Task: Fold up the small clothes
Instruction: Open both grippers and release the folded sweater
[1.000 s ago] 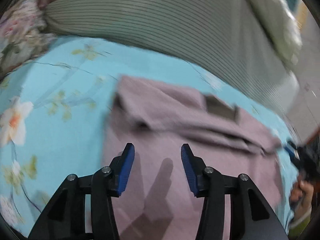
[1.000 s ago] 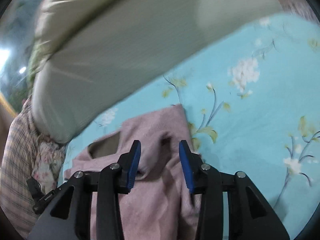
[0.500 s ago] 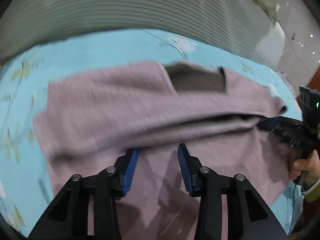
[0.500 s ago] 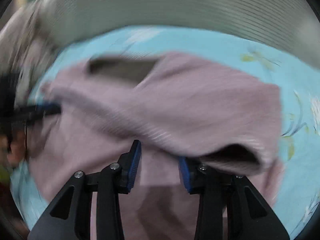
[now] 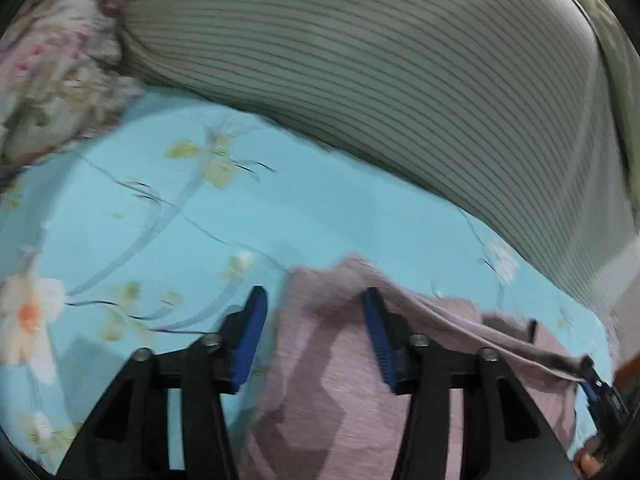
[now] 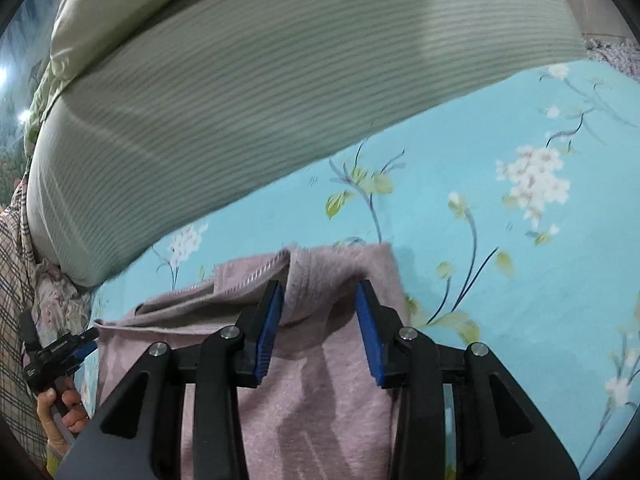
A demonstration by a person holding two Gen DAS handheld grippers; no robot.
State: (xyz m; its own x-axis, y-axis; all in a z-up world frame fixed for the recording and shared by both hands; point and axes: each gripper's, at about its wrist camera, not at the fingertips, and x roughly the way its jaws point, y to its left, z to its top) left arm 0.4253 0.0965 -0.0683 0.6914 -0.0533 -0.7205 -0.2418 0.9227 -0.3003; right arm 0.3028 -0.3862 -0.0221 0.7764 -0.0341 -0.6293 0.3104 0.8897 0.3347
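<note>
A mauve knitted garment (image 5: 352,392) lies on the light blue flowered sheet (image 5: 168,216). Its upper left corner sits between the fingers of my left gripper (image 5: 314,320). Those jaws are opening and the pads stand clear of the cloth. In the right wrist view the garment (image 6: 320,400) shows its upper right corner, folded over into a ridge. My right gripper (image 6: 320,312) straddles that ridge with its jaws opening a little, and no pad presses on the cloth. Each view shows the other gripper small at the garment's far edge, held by a hand (image 6: 60,408).
A long grey-green striped bolster (image 5: 400,92) lies just beyond the garment, also in the right wrist view as the bolster (image 6: 240,112). Crumpled floral fabric (image 5: 52,80) is at the far left. Plaid cloth (image 6: 12,280) lies at the left edge. Bare sheet (image 6: 520,280) spreads to the right.
Half a second ago both views were centred over the garment with a fold across it. Now each gripper is at an outer upper corner, and the left jaws stand wider.
</note>
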